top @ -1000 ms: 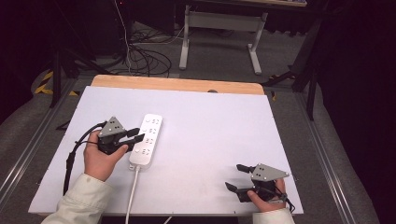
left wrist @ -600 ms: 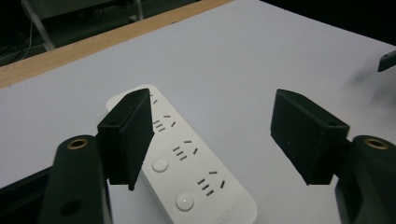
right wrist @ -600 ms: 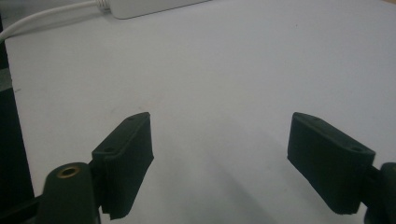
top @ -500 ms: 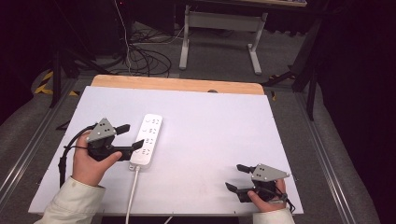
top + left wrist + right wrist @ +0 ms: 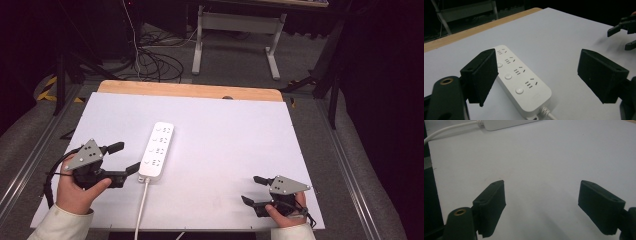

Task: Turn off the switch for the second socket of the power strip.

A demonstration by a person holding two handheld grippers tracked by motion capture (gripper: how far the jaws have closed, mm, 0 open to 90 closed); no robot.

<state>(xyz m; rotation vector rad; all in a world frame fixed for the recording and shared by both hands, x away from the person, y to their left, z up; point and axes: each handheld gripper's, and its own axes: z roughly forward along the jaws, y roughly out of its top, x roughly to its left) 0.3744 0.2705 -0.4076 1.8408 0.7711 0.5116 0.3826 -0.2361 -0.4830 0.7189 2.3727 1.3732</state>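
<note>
White surface (image 5: 225, 135) with a wooden far edge, dark room, cables on the floor behind. White power strip (image 5: 157, 150) flat left of centre. Left tool (image 5: 127, 157) just beside its cord end, jaws just opened wide, gripping nothing. Right tool (image 5: 252, 190) well apart, spread, empty.

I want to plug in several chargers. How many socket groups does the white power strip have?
4, in one row along the power strip: nearest its cable end, then, and the farthest. A round button sits beside each. None looks hidden.
</note>
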